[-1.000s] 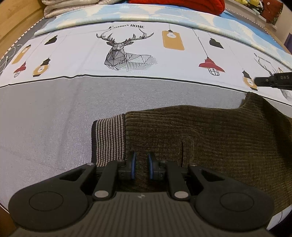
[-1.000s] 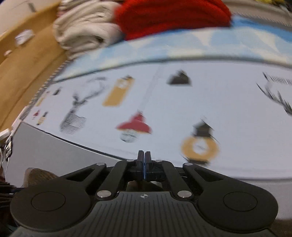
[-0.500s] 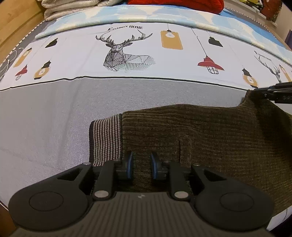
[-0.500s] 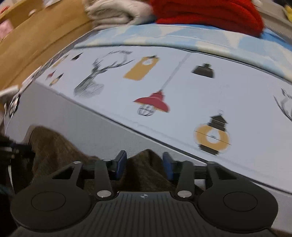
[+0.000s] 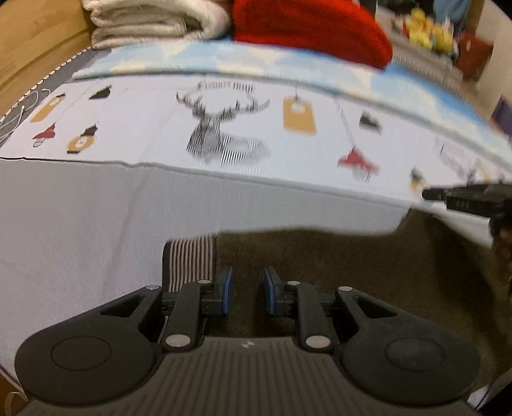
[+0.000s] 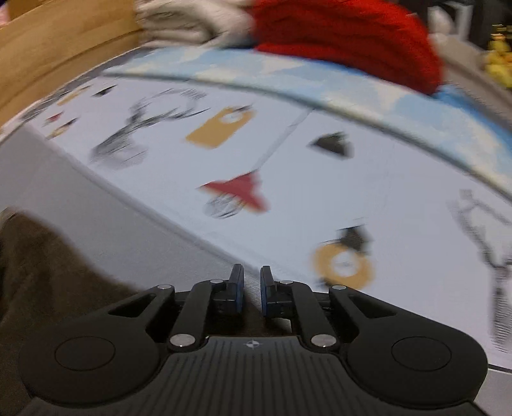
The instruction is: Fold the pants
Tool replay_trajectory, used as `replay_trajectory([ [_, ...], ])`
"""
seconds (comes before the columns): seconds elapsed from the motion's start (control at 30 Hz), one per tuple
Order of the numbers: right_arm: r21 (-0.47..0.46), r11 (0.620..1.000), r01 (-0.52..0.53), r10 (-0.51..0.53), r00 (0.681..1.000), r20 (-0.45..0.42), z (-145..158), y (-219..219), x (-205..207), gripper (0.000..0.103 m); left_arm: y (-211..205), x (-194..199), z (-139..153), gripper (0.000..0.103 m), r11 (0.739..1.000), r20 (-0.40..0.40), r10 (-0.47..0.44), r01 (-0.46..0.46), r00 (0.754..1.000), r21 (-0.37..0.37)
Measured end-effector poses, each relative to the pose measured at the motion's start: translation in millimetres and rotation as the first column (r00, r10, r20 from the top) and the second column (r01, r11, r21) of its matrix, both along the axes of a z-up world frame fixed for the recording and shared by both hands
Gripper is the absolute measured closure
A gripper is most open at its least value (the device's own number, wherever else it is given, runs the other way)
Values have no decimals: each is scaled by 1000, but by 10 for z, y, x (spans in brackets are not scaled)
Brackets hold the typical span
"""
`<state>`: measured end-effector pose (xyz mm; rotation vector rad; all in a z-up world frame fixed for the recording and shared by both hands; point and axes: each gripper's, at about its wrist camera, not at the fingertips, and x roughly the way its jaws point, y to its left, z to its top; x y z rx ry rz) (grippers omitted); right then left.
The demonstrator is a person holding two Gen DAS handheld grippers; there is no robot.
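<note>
Dark olive corduroy pants (image 5: 336, 262) lie on the grey part of the bed sheet, with a striped ribbed waistband (image 5: 188, 259) at their left end. My left gripper (image 5: 246, 288) is open and empty, just above the pants next to the waistband. My right gripper (image 6: 252, 289) is open and empty, over the sheet past the far edge of the pants (image 6: 48, 275). It shows as a dark bar in the left wrist view (image 5: 464, 198). Both views are blurred.
The bed sheet (image 5: 96, 208) has a grey band and a white band with deer and lamp prints (image 5: 220, 134). A red knit (image 5: 307, 32) and beige folded blankets (image 5: 153, 22) lie at the far side. A wooden wall (image 6: 54, 54) stands at left.
Both grippers have risen and pulled back; both views turned blurry. The right gripper opened from shut, let go of the pants edge, and its fingers narrowed again. The left fingers spread a little wider.
</note>
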<state>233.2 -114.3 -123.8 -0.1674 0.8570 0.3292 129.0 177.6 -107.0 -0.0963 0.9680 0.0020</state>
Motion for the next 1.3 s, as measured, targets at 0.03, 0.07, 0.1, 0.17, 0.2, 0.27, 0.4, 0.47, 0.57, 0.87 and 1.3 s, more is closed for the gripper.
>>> replay_trajectory([
  [0.03,15,999,51,-51,998,20,74,-98,8,94,13,-5,32,80,1000,17,4,-4,1000,-19],
  [0.07,39,995,90,-91,995,40,154,-192,5,93,16,-10,54,80,999,28,6,-5,1000,-32],
  [0.1,66,990,125,-129,989,69,266,-300,-17,93,13,-6,61,80,999,30,6,-4,1000,-39],
  [0.17,105,981,160,-173,977,125,479,-490,-94,89,8,34,5,80,1000,-7,4,-5,1000,-22],
  [0.2,123,978,169,-187,971,150,586,-588,-150,88,7,76,-80,80,1000,-60,15,-14,998,17],
  [0.27,168,967,193,-224,956,191,802,-811,-290,83,44,138,-282,88,993,-179,70,-51,981,108],
  [0.4,251,926,284,-341,913,224,1130,-1336,-648,68,-8,114,-154,88,991,-115,101,-89,988,105],
  [0.47,273,904,330,-393,893,221,1231,-1638,-875,63,-97,87,-124,87,990,-98,83,-70,992,122],
  [0.57,298,866,401,-467,862,197,1298,-2112,-1247,62,-258,42,-34,78,994,-58,43,-36,997,102],
  [0.87,328,694,641,-706,696,133,1130,-3305,-2328,62,-801,-178,202,45,984,103,-84,66,991,168],
  [1.3,247,508,825,-855,517,35,360,-4481,-3376,62,-1785,-715,458,19,969,206,-199,162,958,185],
])
